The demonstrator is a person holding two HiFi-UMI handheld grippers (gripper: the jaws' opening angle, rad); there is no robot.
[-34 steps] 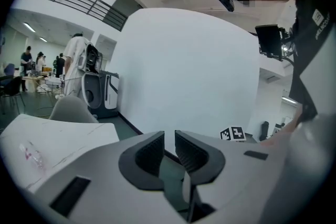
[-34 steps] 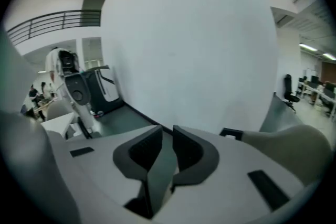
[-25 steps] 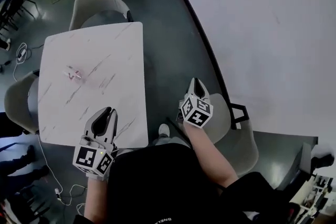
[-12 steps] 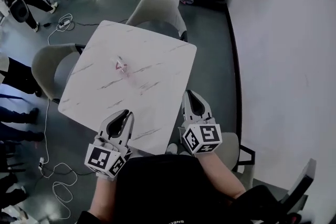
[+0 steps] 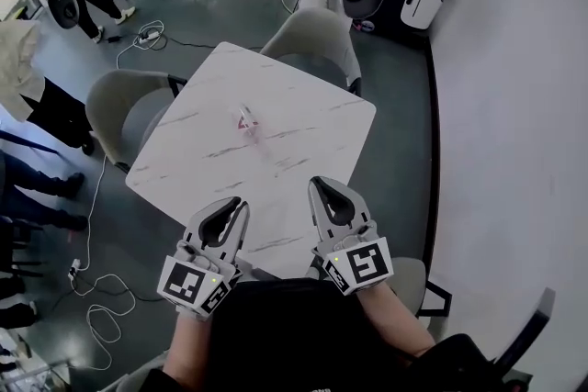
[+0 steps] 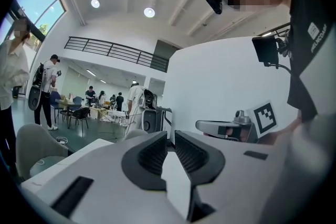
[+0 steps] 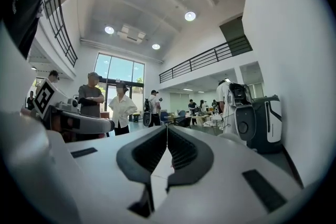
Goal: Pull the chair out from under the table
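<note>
A grey chair (image 5: 410,275) with a black frame stands at the lower right, beside the person and out from under the white marble table (image 5: 303,119); the right forearm hides part of it. My right gripper (image 5: 327,190) is shut and empty above the table's near edge, well clear of the chair. My left gripper (image 5: 235,208) hovers beside it over the same edge, jaws together and holding nothing. In the left gripper view the left gripper (image 6: 170,136) points level across the table; the right gripper view shows the right gripper (image 7: 167,131) with its pads meeting at the tip.
Two more grey chairs are tucked at the table, one on the far side (image 5: 308,37) and one on the left (image 5: 124,106). A small pink thing (image 5: 244,122) lies on the tabletop. People (image 5: 37,96) stand at left, cables (image 5: 92,289) trail on the floor, and a white wall (image 5: 514,106) runs along the right.
My right gripper has left the chair at the right and swung up over the table's near edge. The left gripper rose and moved forward. The view turned toward the table.
</note>
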